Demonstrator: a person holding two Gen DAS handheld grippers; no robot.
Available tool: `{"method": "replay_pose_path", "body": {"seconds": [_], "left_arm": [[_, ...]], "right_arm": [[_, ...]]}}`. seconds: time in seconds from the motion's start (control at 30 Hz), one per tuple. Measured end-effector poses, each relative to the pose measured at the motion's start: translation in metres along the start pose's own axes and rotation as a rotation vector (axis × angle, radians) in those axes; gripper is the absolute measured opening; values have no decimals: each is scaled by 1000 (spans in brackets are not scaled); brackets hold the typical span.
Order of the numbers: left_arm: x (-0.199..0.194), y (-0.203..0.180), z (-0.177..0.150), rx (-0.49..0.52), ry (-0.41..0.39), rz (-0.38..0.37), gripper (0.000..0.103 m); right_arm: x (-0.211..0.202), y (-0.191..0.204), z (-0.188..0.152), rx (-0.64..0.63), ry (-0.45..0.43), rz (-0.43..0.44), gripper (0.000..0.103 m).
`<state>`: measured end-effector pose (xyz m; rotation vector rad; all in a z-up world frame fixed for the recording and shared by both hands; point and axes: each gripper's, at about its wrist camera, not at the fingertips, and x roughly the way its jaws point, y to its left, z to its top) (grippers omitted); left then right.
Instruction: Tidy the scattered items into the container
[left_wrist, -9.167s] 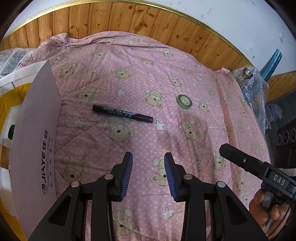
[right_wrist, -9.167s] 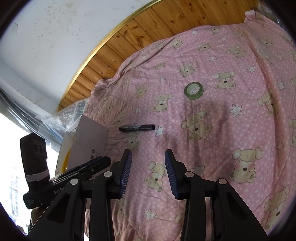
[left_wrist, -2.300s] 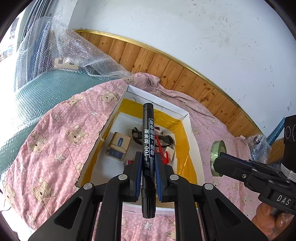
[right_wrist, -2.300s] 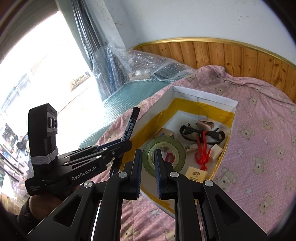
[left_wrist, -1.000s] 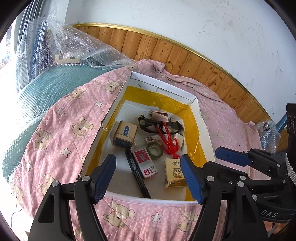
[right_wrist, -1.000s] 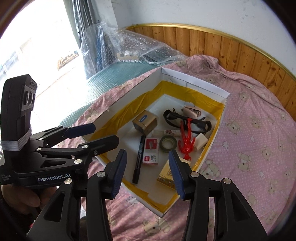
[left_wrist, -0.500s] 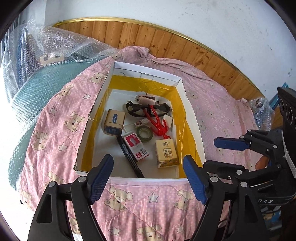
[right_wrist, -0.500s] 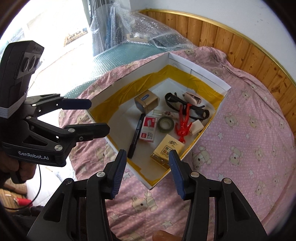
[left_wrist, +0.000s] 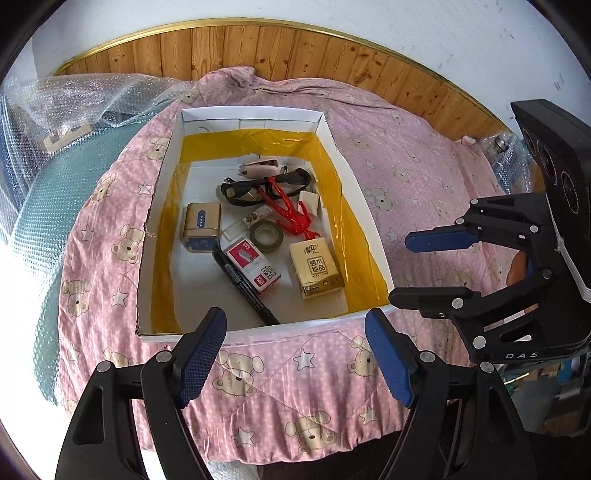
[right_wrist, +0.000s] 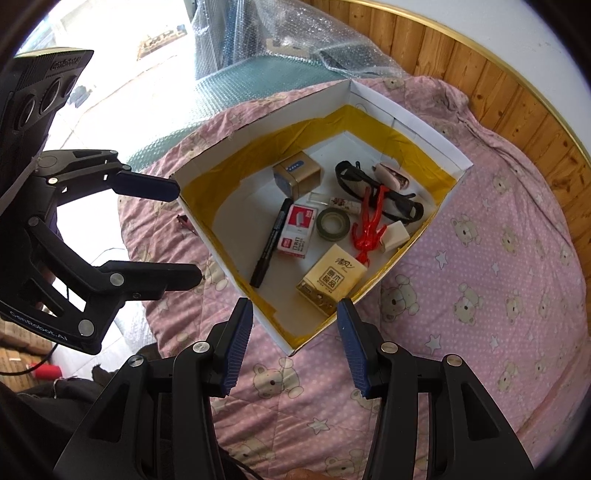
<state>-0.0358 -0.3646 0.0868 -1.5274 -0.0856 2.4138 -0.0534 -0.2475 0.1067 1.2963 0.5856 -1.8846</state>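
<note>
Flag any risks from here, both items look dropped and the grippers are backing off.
1. The white box sits on a soft quilt near the bed's edge; a nudge from the open left gripper or right gripper could tip or slide it.
2. The black marker lies with its tip against the near wall and partly against the red-and-white packet; jostling could shift it.
3. The tape roll lies flat amid clutter, crowding the red clip.
</note>
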Motion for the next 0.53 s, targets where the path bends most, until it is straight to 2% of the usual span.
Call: {"method": "replay_pose_path", "body": {"seconds": [0.3, 0.53], "left_arm": [[-3, -7, 11, 52, 53, -19, 78], [-5, -14, 15, 69, 55, -34, 78]], "right_arm": [[-5, -1, 15, -34, 29, -1, 50], [-9, 1, 20, -31, 22, 11, 50]]}}
